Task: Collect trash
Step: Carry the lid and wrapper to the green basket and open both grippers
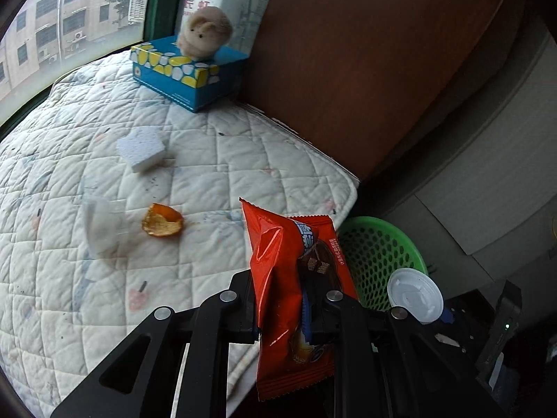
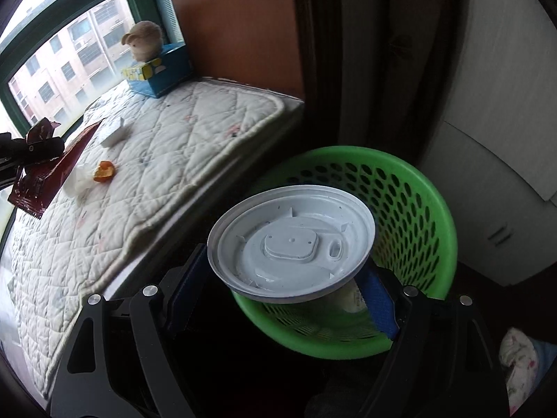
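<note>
My left gripper (image 1: 289, 299) is shut on a red snack wrapper (image 1: 278, 261), which stands upright between the jaws above the edge of the quilted mattress (image 1: 209, 160). My right gripper (image 2: 289, 278) is shut on a white lidded cup (image 2: 292, 237); its blue pads (image 2: 377, 299) press the cup's sides under the lid. The cup hangs over the near rim of a green perforated basket (image 2: 417, 188) beside the bed. An orange peel (image 1: 162, 224) and a crumpled clear plastic piece (image 1: 101, 230) lie on the mattress. The basket (image 1: 379, 233) and the cup's lid (image 1: 414, 294) also show in the left wrist view.
A white foam block (image 1: 141, 148) lies further back on the mattress. A blue tissue box (image 1: 188, 69) with a plush toy (image 1: 205, 31) stands by the window. A brown headboard (image 1: 365, 69) rises behind the bed. White cabinets (image 2: 494, 181) stand behind the basket.
</note>
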